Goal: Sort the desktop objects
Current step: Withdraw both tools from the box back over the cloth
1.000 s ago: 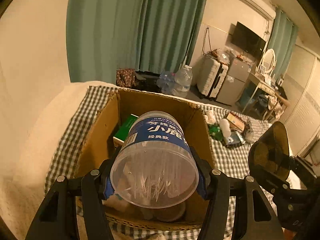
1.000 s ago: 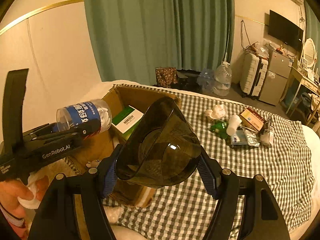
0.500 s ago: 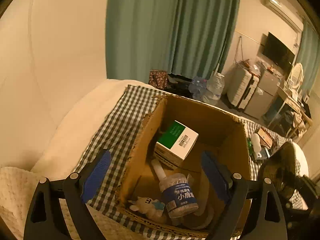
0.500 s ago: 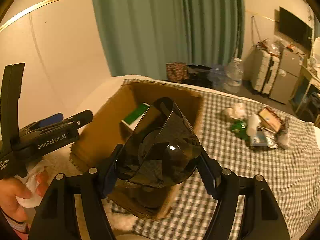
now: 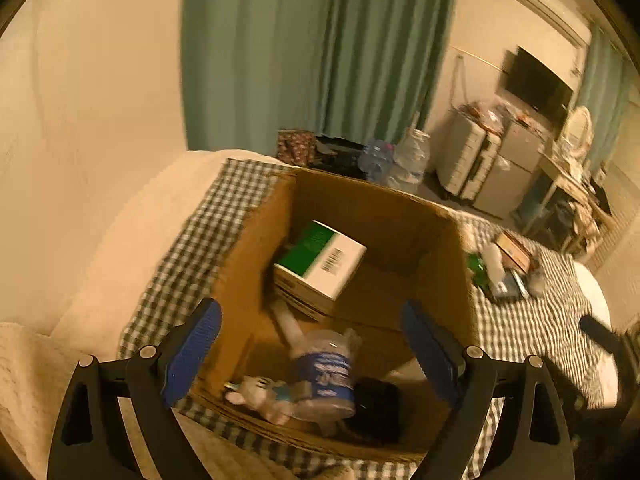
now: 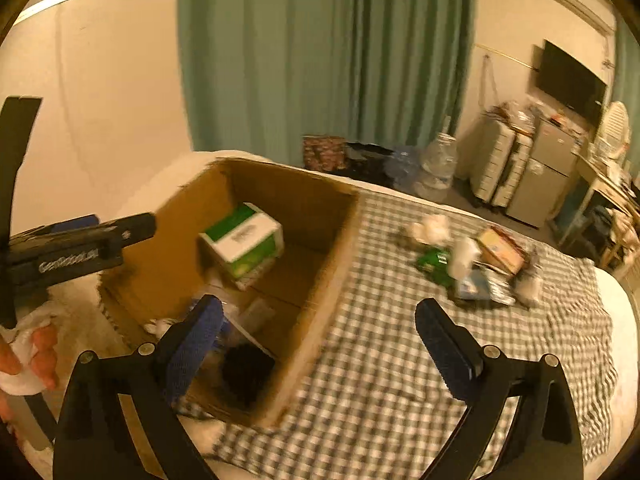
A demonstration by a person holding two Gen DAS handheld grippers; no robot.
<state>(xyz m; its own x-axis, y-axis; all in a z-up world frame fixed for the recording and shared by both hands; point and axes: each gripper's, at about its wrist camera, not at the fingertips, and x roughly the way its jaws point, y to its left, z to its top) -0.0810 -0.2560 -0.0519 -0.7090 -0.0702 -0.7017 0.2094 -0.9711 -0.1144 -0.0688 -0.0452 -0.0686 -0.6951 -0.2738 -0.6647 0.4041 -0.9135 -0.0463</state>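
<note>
Over the cardboard box [image 5: 256,248], left gripper [image 5: 312,344] jaws wide, empty. Right gripper [image 6: 320,340] jaws just opened wide, empty. Jar [image 5: 326,372], dark cup [image 6: 246,372] lie inside.

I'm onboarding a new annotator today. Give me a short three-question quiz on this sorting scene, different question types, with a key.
1. True or false: the left gripper is clamped on the clear jar.
2. Multiple choice: where does the green and white carton lie? A) on the checked cloth B) inside the cardboard box C) between the right gripper's fingers
3. Fill in: the pile of items not yet sorted lies on the ____ cloth, outside the cardboard box.

Key:
1. False; its jaws stand wide with nothing between the pads, and the jar lies in the box.
2. B
3. checked
</note>
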